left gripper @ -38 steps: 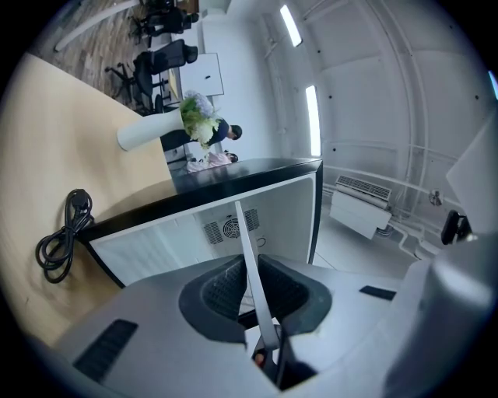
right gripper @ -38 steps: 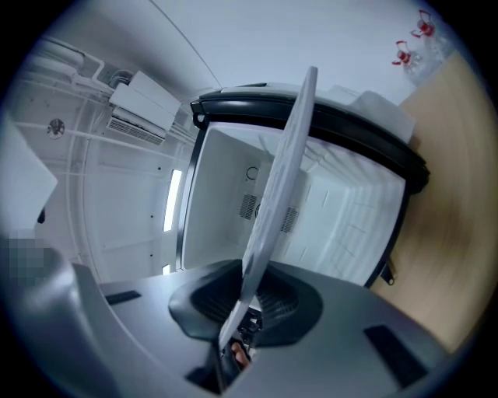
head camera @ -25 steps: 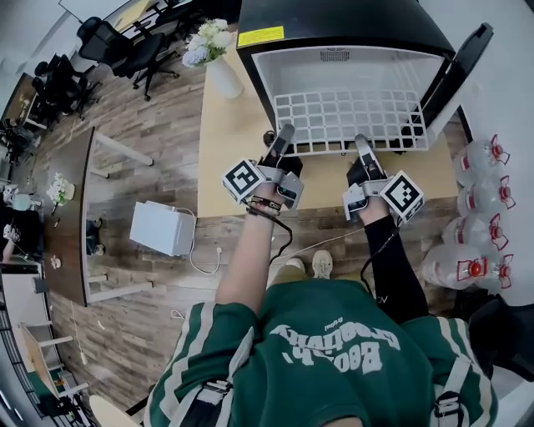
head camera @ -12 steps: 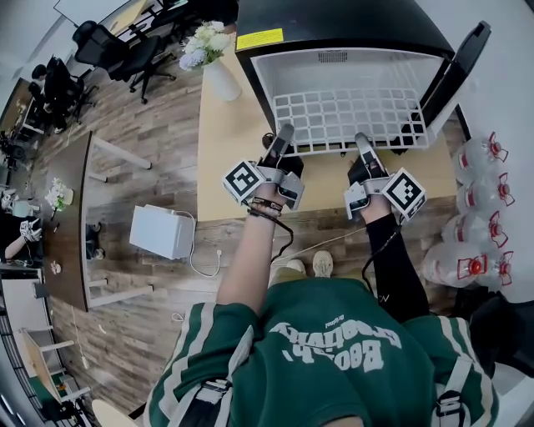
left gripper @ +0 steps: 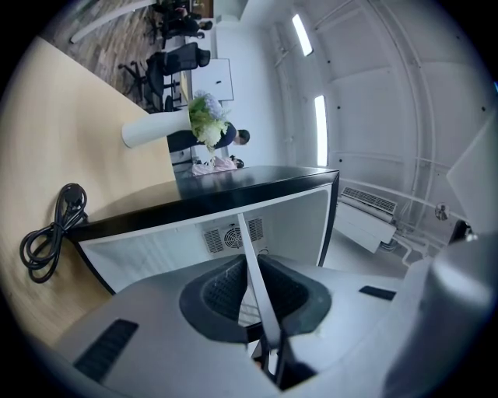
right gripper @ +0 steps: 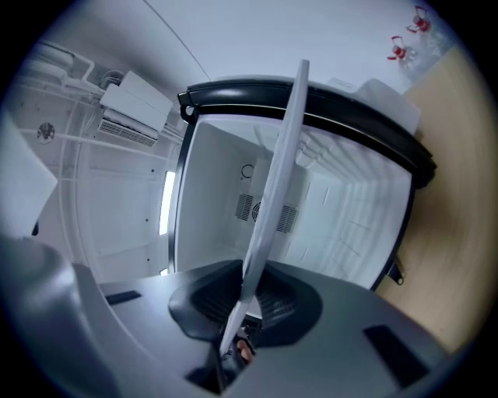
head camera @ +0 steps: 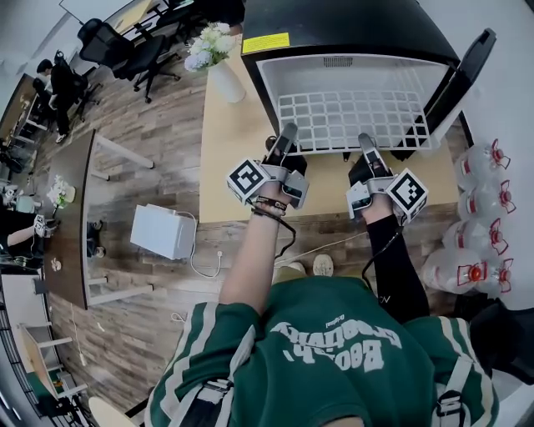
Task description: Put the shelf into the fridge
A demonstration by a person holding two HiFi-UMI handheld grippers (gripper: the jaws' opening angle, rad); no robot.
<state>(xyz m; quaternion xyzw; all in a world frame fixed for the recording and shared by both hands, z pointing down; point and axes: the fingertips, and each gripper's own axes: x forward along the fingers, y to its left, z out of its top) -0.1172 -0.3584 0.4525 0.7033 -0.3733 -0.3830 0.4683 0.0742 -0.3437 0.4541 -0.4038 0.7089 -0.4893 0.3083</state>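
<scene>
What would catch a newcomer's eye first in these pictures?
The white wire shelf reaches into the open black fridge at the top of the head view, its near edge gripped by the left gripper and the right gripper, whose jaws are closing on it. A white vase of flowers stands on the table left of the fridge.

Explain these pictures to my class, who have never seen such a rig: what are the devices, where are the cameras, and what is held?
A person holds a two-jaw tool in each hand: left gripper and right gripper. One camera sits on the person's head, looking down; one rides on each gripper. Both clamp the near edge of a white wire shelf; the right's jaws are closing on it. It is partly inside an open fridge on a table with a vase.
</scene>
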